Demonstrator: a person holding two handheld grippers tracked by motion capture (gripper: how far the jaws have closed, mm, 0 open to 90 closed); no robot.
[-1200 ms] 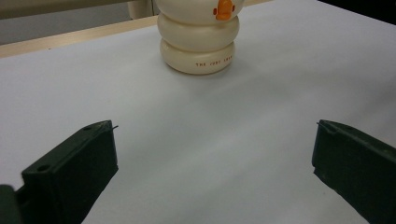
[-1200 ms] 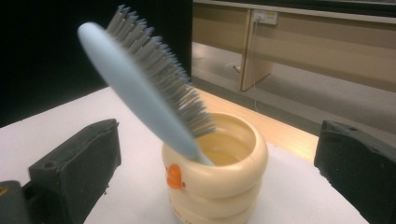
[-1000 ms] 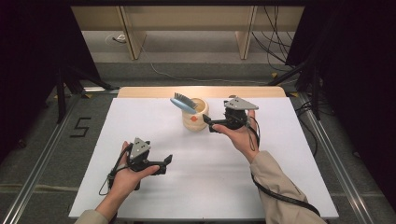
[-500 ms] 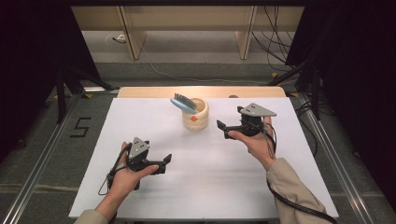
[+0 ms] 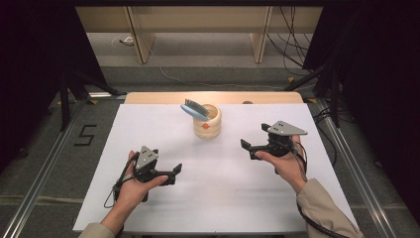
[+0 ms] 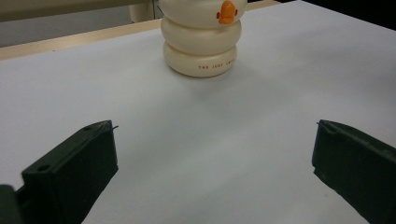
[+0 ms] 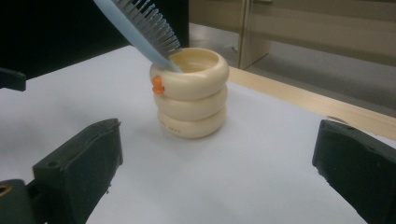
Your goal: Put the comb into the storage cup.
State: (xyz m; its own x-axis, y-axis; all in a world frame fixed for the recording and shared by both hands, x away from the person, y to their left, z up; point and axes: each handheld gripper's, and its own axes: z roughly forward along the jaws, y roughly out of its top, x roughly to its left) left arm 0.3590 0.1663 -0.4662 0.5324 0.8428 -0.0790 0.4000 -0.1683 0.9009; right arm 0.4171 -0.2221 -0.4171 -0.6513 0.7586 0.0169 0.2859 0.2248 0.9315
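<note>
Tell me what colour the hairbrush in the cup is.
Light blue hairbrush, dark bristles; clearest in the right gripper view.

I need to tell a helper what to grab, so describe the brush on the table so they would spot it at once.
On the white table, look near the far middle for a cream holder shaped like three stacked rings with a small orange mark. The light blue hairbrush stands in it, leaning left over the rim with dark bristles facing up. It is the only blue item there.
</note>
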